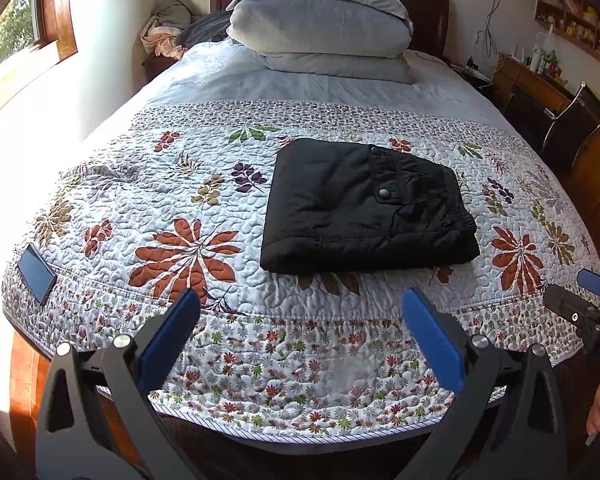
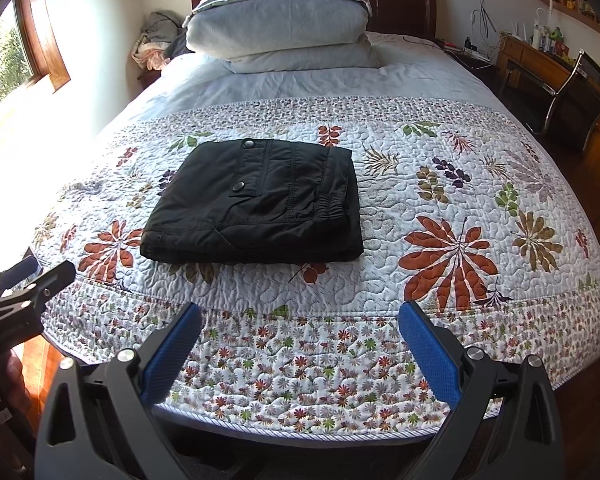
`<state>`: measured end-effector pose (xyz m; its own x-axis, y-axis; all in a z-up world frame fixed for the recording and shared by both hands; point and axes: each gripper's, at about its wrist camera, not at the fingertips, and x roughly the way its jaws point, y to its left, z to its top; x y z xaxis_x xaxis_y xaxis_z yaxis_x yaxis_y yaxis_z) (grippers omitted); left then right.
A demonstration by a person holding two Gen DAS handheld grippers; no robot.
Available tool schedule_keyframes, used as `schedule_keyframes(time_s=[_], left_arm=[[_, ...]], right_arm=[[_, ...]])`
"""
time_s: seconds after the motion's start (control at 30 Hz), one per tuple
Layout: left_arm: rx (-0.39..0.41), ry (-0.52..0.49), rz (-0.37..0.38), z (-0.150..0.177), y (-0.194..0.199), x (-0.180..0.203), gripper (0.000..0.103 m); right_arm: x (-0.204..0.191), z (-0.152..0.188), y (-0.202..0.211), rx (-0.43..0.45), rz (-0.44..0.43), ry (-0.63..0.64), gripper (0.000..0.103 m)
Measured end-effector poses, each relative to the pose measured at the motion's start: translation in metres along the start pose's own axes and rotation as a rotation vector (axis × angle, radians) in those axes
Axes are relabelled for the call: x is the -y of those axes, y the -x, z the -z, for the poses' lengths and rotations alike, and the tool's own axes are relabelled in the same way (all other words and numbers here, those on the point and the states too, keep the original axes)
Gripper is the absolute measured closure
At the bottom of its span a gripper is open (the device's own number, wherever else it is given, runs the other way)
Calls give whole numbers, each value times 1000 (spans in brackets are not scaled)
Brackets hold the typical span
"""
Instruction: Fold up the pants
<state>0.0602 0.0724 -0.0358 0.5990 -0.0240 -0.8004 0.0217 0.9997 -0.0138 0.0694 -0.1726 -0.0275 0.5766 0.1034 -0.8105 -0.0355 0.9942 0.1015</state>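
Pants: lying as a compact black square on the quilt, mid-bed, toward the foot; waistband + snap pocket facing up. In right view pants are sitting left of centre.
Stage: fold is looking done, judging by the tidy stack; nothing trailing off the edges.
Left gripper: hovering over the foot edge of the bed, fingers spread wide, holding nothing, well short of the pants.
Right gripper: same, fingers gaping wide, empty, apart from the pants.
Doing it well: if any touch-up is needed, am thinking press flat w/ pads rather than pinching; a pinch on the top layer is likely lifting it + undoing the stack. Padded fabric is looking springy, so the near edge may be puffing up.
Check: near folded edge is sitting fairly even in both views; right side by the elastic waist is looking a bit bulkier.
Around: phone is lying at the near-left corner of the quilt, well apart from the pants. Pillows are stacking at the headboard, far off. Clothes heap is sitting back-left by the wall. Chair + desk are standing to the right of the bed.
In the way: nothing between grippers and pants; only the phone is worth minding on a leftward swing.
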Motion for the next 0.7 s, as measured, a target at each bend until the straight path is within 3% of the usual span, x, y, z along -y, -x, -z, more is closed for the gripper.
schedule_keyframes(time_s=[0.7], left_arm=[[5, -1, 26, -1, -2, 1, 2]], right_arm=[[1, 3, -3, -10, 0, -4, 4]])
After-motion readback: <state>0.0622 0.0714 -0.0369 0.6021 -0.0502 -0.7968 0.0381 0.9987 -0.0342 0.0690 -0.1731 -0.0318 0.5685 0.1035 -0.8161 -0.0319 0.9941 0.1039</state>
